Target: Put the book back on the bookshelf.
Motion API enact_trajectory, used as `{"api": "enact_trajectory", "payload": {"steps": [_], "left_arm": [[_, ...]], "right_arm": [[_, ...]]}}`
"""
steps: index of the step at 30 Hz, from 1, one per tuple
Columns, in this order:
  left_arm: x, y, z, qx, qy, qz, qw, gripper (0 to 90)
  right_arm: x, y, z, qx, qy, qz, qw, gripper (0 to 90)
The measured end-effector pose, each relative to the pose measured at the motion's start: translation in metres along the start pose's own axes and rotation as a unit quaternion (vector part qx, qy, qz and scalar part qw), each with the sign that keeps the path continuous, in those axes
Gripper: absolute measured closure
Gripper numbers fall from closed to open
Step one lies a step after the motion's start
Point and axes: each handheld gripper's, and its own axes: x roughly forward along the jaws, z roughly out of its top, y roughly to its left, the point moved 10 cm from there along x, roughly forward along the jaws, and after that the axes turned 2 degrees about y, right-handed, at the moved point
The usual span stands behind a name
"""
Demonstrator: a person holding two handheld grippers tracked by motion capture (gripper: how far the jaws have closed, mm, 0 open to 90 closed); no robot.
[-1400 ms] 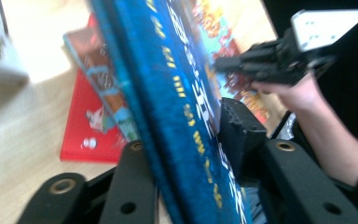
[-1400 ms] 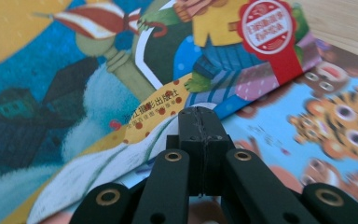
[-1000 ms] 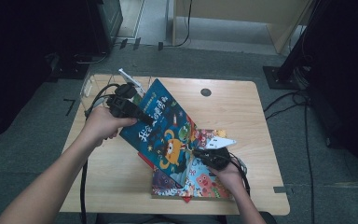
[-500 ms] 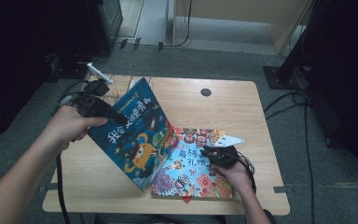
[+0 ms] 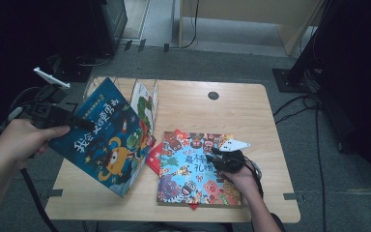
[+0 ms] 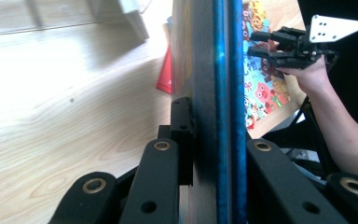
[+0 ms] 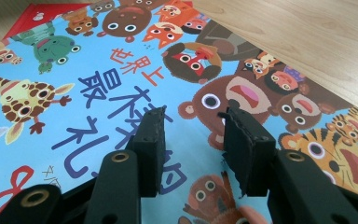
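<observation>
High view, looking down on a light wooden table (image 5: 251, 111): a person's two forearms come in from the bottom, each hand holding a black claw.

On the left, the left claw (image 5: 79, 122) is clenched on the upper edge of a dark blue picture book (image 5: 104, 142). This book is lifted and tilted, with its lower corner near the table's front edge, so its cover with a cartoon monster faces the camera. It is probably held by the edge so that it can be carried clear of the other books. Left gripper view confirms the grip: the blue book (image 6: 214, 93) runs edge-on between the two jaws, which press against it from either side.

Behind the raised book, a thin wire book stand (image 5: 145, 94) sits upright at the back left of the table, with another book (image 5: 142, 104) leaning in it. That may be where the blue one is headed.

Toward the front centre, a light blue book crowded with cartoon animals (image 5: 198, 169) lies flat, overlapping a red book (image 5: 155, 159) beneath it. The right claw (image 5: 217, 159) rests over this cover. Right gripper view shows its jaws parted, with nothing between them, just above the animal book (image 7: 121, 70). It likely steadies the pile while the other hand lifts.
</observation>
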Motion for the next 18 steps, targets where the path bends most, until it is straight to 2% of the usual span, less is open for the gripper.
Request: {"api": "enact_trajectory", "payload": {"steps": [3,10,15,18], "left_arm": [[-0.008,0.011,-0.008,-0.008,-0.005,0.012,0.9999,81.4],[-0.023,0.039,-0.018,-0.044,-0.015,0.035,0.9983,81.3],[-0.032,0.065,-0.019,-0.076,-0.023,0.049,0.9956,81.7],[-0.037,0.078,-0.017,-0.086,-0.026,0.062,0.994,81.9]], "right_arm": [[0.001,0.0,0.0,-0.001,-0.002,0.001,1.0,58.0],[0.002,-0.001,0.001,0.0,-0.006,0.005,1.0,57.9],[0.002,-0.002,0.001,0.002,-0.007,0.007,1.0,57.9],[0.002,-0.002,0.001,0.003,-0.008,0.007,0.9999,58.0]]}}
